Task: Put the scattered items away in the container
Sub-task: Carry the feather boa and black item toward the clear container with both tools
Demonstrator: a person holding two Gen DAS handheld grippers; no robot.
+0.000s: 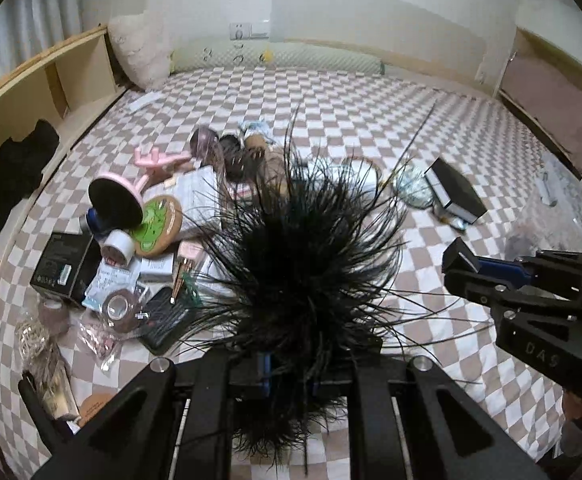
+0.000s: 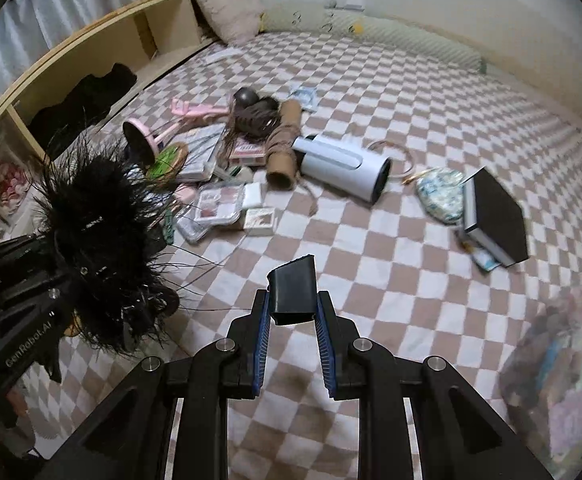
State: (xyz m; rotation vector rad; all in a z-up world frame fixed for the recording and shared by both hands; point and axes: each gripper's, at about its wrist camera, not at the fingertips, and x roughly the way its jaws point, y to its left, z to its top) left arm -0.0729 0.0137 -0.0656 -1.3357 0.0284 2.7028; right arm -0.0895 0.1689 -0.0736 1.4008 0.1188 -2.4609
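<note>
My left gripper point(image 1: 291, 364) is shut on a black feather puff point(image 1: 303, 264), held above the checkered bed; it fills the middle of the left wrist view and shows at the left of the right wrist view point(image 2: 103, 232). My right gripper point(image 2: 293, 312) is shut on a small black box point(image 2: 294, 290), also seen in the left wrist view point(image 1: 461, 262). Scattered items lie in a pile: a white cylinder point(image 2: 343, 166), a cardboard tube point(image 2: 285, 148), a makeup palette point(image 2: 221, 202), a pink mirror stand point(image 1: 117, 200), tape rolls point(image 1: 119, 246). A clear container point(image 2: 563, 364) sits blurred at the right.
A black-and-white box point(image 2: 495, 218) and a patterned pouch point(image 2: 441, 194) lie right of the pile. A wooden shelf point(image 2: 91, 68) runs along the left of the bed. Pillows point(image 2: 227, 4) line the far wall. A black carton point(image 1: 61, 264) lies at the pile's left.
</note>
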